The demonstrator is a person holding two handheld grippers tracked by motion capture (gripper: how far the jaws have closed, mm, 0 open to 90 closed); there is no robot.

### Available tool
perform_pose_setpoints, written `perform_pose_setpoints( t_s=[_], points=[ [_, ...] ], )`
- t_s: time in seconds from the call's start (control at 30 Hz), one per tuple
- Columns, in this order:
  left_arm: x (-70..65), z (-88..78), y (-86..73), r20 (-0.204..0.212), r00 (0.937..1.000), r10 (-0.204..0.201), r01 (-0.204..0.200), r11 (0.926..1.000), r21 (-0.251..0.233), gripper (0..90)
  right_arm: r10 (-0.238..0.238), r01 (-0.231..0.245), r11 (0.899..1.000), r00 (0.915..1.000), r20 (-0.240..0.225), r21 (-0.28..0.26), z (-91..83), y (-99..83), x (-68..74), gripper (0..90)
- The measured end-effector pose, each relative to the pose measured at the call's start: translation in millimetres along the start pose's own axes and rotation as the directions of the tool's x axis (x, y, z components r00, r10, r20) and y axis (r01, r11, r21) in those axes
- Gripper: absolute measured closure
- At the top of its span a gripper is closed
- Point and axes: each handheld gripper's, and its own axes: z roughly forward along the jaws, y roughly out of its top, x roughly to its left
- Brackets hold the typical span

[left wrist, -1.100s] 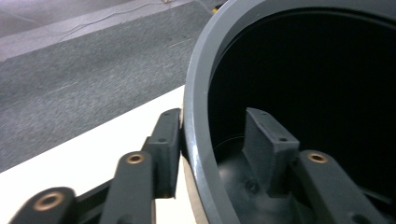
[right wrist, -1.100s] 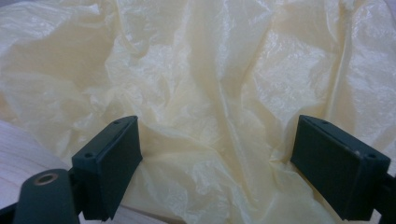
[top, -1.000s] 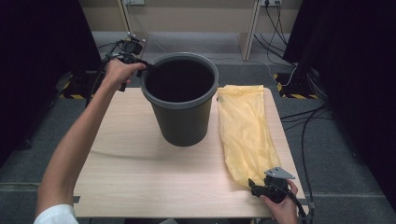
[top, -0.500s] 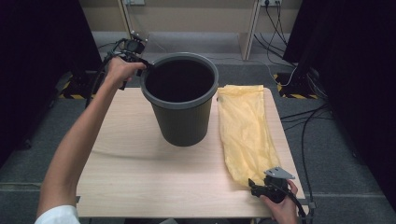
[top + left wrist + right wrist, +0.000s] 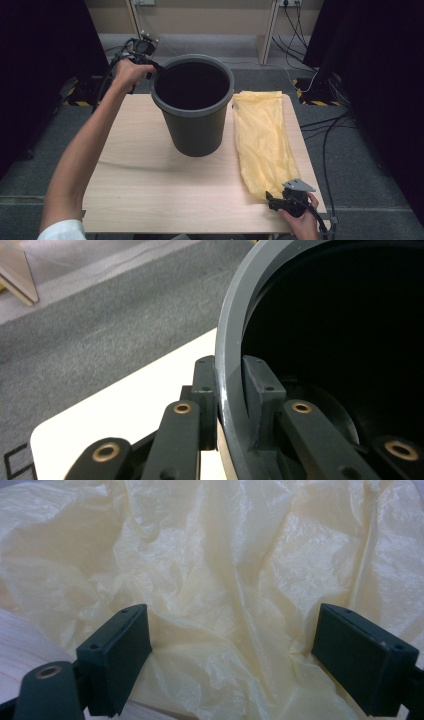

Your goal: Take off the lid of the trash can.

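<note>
Left tongs [image 5: 230, 405] clamped on the rim of the grey bin [image 5: 192, 107], 1 pad inside, 1 outside; bin upright mid-counter [image 5: 140, 185]. Right tongs [image 5: 232, 660] spread wide at the near end of the yellow bag [image 5: 262, 142], which lies flat beside the bin. Risk: a 1-sided rim grip could tip the bin if pulled; thin film may slip or bunch when pinched.

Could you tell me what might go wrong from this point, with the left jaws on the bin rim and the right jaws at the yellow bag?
1. The left gripper pinches the bin by its thin rim; pulled sideways, the tall bin may tip or slip free.
2. The right gripper stands open around the crumpled yellow bag; closing may catch one layer, so the bag may not open.
3. The bag's near end lies close to the table edge and could slide off.
</note>
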Motion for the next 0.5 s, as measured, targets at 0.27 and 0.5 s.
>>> perform_pose_setpoints(
  t_s=[0.27,0.5],
  points=[
    [-2.8,-14.4,12.1,0.017,0.9998,-0.014,0.015,0.9987,-0.049,78.2,-0.001,0.001,1.000,1.0000,0.000,-0.003,0.1,-0.2,0.0,15.8],
    [8.1,-28.4,12.2,0.062,0.9972,-0.042,0.048,0.9940,-0.098,78.3,-0.002,0.002,1.000,1.0000,0.000,-0.004,0.1,-0.3,-0.1,15.8]
  ],
)
